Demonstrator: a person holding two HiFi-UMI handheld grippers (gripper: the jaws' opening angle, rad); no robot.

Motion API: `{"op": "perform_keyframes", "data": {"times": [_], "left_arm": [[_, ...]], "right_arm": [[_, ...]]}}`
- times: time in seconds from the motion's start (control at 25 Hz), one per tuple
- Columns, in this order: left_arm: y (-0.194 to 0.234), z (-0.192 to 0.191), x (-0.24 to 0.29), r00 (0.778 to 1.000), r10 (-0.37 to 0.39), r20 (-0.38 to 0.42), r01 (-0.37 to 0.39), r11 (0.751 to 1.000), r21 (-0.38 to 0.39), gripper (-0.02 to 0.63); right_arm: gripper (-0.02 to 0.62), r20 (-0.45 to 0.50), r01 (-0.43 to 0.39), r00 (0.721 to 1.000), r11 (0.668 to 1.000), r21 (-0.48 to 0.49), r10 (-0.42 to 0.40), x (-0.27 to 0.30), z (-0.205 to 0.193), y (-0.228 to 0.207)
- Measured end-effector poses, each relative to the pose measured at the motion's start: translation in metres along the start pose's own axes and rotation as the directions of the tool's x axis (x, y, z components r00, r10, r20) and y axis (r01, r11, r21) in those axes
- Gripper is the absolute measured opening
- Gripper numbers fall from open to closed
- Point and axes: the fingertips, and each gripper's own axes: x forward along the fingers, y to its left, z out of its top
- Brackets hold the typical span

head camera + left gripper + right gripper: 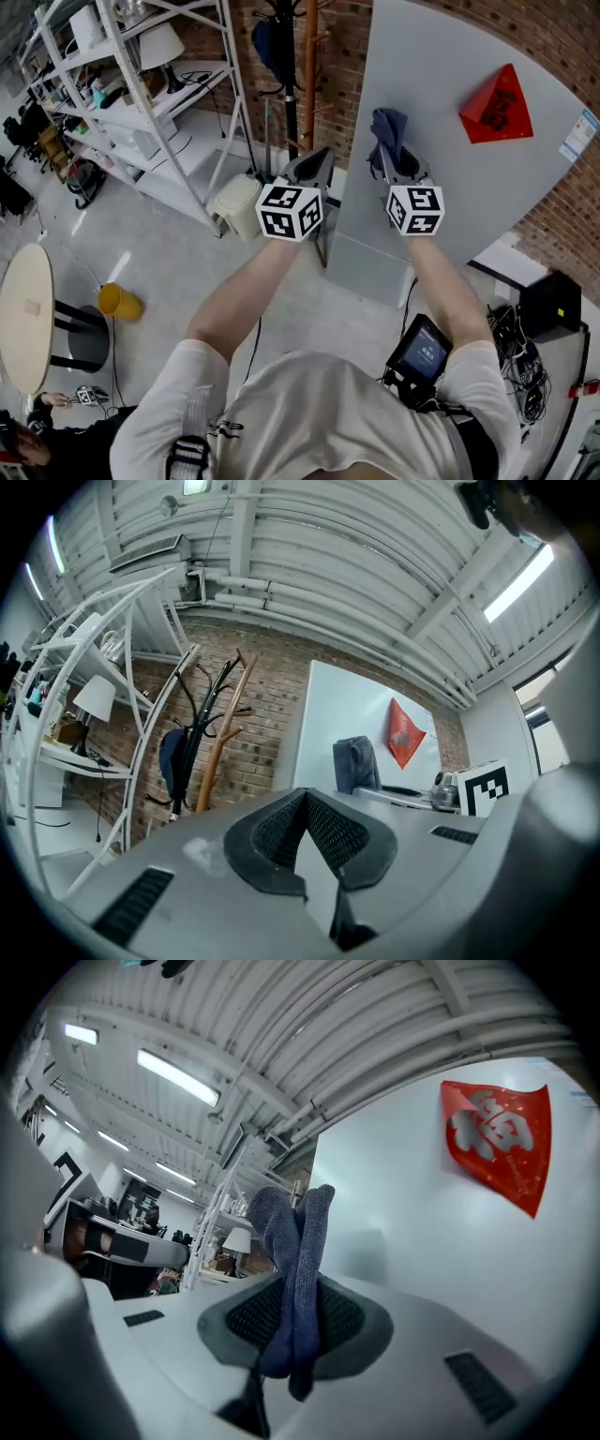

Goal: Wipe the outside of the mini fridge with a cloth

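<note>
Grey mini fridge (441,103) face, cloth (296,1241) pinched in right hand-held gripper (295,1321), left hand-held gripper (306,829) pressed together

The cloth (388,131) sits in the right gripper (398,157) before the mini fridge (450,75), left gripper (309,167) beside it.

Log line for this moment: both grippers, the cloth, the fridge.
left gripper: shut, empty | right gripper: shut on cloth | mini fridge: cloth raised beside its grey face, contact unclear
</note>
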Motion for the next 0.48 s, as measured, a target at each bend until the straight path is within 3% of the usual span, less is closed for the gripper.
{"op": "perform_keyframes", "data": {"times": [0.2,0.48], "left_arm": [[0.036,-0.004,-0.017,0.999,0.03,-0.015,-0.031,0.999,-0.014,0.005],[0.058,-0.007,-0.024,0.999,0.034,-0.031,-0.035,0.999,-0.026,0.005]], "right_arm": [[0.08,-0.036,0.002,0.999,1.0,0.014,-0.001,0.037,-0.022,0.022],[0.08,-0.081,0.077,0.994,0.997,0.026,-0.075,0.06,-0.043,0.013]]}}
